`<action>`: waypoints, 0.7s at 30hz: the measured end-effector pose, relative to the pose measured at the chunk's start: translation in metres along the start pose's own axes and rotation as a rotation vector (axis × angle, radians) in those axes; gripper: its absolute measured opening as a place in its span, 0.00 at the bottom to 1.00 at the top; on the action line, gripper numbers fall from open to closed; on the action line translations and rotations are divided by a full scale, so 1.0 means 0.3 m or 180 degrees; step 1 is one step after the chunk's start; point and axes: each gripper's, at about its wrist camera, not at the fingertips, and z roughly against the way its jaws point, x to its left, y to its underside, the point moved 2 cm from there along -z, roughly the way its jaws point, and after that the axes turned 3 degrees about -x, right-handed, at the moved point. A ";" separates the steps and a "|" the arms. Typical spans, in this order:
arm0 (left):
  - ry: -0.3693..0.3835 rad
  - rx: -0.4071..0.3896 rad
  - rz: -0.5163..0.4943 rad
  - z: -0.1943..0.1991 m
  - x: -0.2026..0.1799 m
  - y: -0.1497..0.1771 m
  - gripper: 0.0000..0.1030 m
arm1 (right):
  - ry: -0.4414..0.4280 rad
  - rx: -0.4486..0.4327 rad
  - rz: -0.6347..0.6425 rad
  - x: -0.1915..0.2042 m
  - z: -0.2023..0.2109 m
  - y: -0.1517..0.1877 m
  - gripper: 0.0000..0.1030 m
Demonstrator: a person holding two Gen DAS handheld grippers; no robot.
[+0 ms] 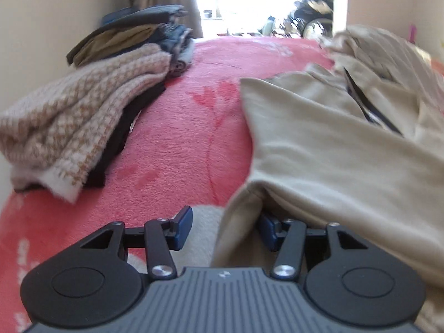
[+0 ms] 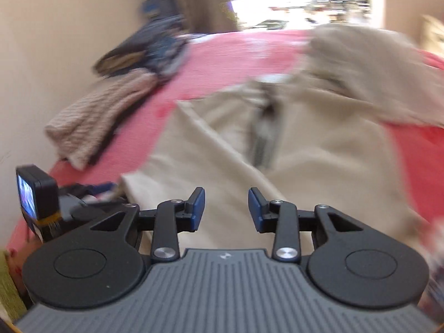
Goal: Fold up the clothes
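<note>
Pink blanket (image 1: pixel 177 127), beige garment (image 1: pixel 333 152) spread, folded pile (image 1: pixel 83 116) by wall

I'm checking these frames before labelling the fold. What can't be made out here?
- Left wrist view: the left gripper's right fingertip is partly covered by the beige garment's edge; grip unclear.
- Right wrist view: motion blur smears the beige garment's zipper and the folded stack.
- Both views: the window is overexposed.

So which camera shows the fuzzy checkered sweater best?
The left wrist view: the checkered sweater is large and fairly sharp there, folded on top of dark clothes, its pattern clear. The right wrist view shows it smaller and blurred, pattern barely readable.
</note>
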 end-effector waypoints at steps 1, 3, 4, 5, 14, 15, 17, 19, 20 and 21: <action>0.0006 -0.0029 0.0099 -0.008 0.017 0.003 0.43 | -0.0104 0.0054 0.0034 0.026 -0.075 -0.034 0.33; 0.0147 -0.0042 0.0436 -0.014 0.064 0.013 0.43 | -0.0216 0.0137 0.0092 0.071 -0.215 -0.107 0.33; 0.0217 -0.0049 0.0604 -0.017 0.088 0.018 0.42 | -0.0245 0.0154 0.0088 0.086 -0.275 -0.141 0.33; 0.0288 -0.0056 0.0773 -0.020 0.111 0.023 0.41 | -0.0273 0.0172 0.0085 0.100 -0.335 -0.176 0.33; 0.0926 -0.0003 0.2080 -0.062 0.270 0.082 0.39 | -0.0419 0.0349 0.0078 0.144 -0.738 -0.343 0.46; 0.0970 0.0005 0.2155 -0.065 0.281 0.088 0.39 | -0.0464 0.0410 0.0108 0.152 -0.768 -0.344 0.46; 0.0985 0.0013 0.2202 -0.066 0.285 0.092 0.38 | -0.0532 0.0519 0.0188 0.171 -0.806 -0.343 0.40; 0.0983 0.0017 0.2255 -0.063 0.289 0.096 0.36 | -0.0576 0.0612 0.0292 0.192 -0.824 -0.338 0.07; 0.0980 0.0019 0.2300 -0.061 0.291 0.099 0.34 | -0.0602 0.0549 0.0368 0.207 -0.812 -0.340 0.06; 0.0964 0.0018 0.2331 -0.058 0.293 0.103 0.33 | -0.0657 0.0467 0.0373 0.213 -0.805 -0.345 0.06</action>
